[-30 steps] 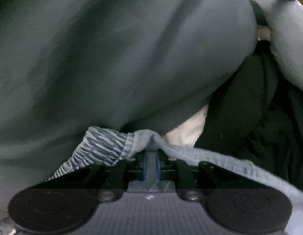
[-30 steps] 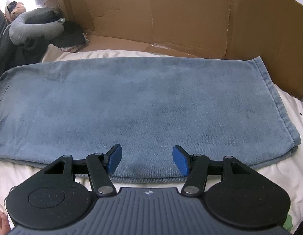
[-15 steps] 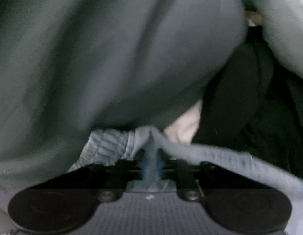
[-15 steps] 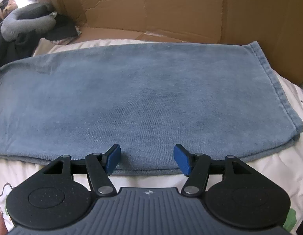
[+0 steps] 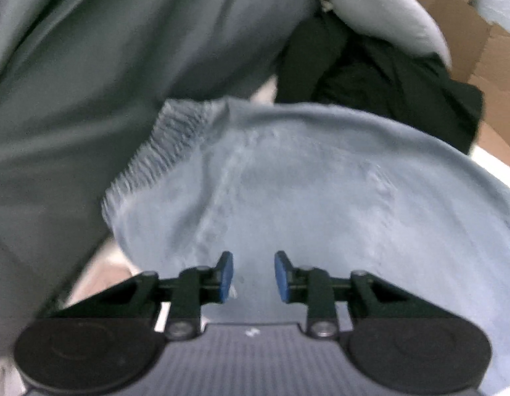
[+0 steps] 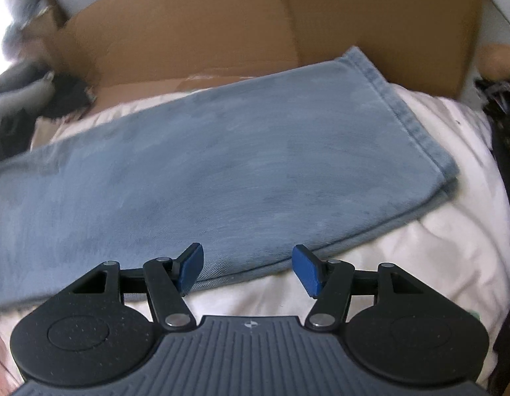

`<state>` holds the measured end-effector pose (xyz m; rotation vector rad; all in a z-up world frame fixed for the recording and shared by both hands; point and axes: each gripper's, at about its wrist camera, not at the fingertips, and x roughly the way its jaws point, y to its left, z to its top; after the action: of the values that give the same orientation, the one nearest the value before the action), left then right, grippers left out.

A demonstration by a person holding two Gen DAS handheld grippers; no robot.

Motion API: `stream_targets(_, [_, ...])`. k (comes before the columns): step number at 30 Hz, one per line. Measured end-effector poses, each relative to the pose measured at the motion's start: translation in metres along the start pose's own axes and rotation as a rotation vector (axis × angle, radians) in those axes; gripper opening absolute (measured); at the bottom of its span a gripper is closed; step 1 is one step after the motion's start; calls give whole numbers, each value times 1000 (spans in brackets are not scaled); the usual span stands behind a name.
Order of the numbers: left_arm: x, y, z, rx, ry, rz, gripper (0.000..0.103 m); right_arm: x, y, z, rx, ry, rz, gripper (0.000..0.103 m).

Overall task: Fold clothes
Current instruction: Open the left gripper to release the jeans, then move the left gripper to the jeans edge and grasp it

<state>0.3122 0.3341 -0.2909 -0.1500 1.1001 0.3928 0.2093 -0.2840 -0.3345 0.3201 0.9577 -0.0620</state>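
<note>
Light blue denim trousers (image 6: 221, 165) lie folded lengthwise on a white sheet, hem at the right. In the left wrist view their waist end (image 5: 304, 198) with its ribbed elastic band (image 5: 155, 155) lies flat below my left gripper (image 5: 253, 277). That gripper's jaws are opening, and nothing is pressed between its blue pads. My right gripper (image 6: 246, 269) hangs open over the near folded edge of the trouser leg, with no cloth between its pads.
Brown cardboard walls (image 6: 255, 23) stand behind the trousers. A grey-green garment (image 5: 106, 66) fills the left of the left wrist view, with black clothing (image 5: 387, 76) and a pale grey sleeve (image 5: 380, 10) beyond. White bedding (image 6: 436, 231) shows to the right of the hem.
My left gripper let go of the waistband and drew back, so the waist end now lies spread below it. The right gripper shifted along the trousers toward the hem and rolled.
</note>
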Motion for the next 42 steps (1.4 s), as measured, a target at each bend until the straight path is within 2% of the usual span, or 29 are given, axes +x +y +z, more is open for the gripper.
stream_targets(1, [5, -3, -2, -9, 2, -20, 34, -2, -3, 0, 12, -3, 0, 66])
stream_targets(4, [-16, -10, -33, -48, 15, -59, 42, -5, -7, -1, 20, -12, -6, 66])
stream_targets(10, [-36, -43, -69, -38, 33, -151, 45, -11, -22, 2, 67, -49, -31, 66])
stream_targets(15, [-27, -67, -91, -68, 51, -172, 46, -12, -47, 0, 153, -69, -67, 66])
stream_targets(18, [-19, -77, -107, -52, 77, -197, 46, -12, -64, -2, 194, -69, -79, 65])
stream_targets(22, [-16, -79, -122, -76, 99, -203, 46, -8, -88, 0, 277, -67, -93, 65])
stream_targets(26, [-18, -81, -128, -65, 86, -212, 46, -5, -102, 10, 331, -88, -136, 62])
stream_targets(29, [-20, -82, -128, -47, 75, -206, 46, -7, -105, 18, 343, -113, -187, 52])
stream_targets(34, [-20, -86, -132, -10, 63, -210, 46, -8, -100, 28, 292, -145, -181, 51])
stream_targets(38, [-23, -85, -135, -20, 58, -227, 46, 2, -107, 31, 325, -129, -179, 51])
stream_targets(41, [-22, -82, -137, -44, 69, -243, 46, 14, -114, 38, 342, -90, -146, 51])
stream_targets(42, [-21, -81, -137, -51, 73, -246, 46, 15, -115, 40, 346, -87, -141, 47])
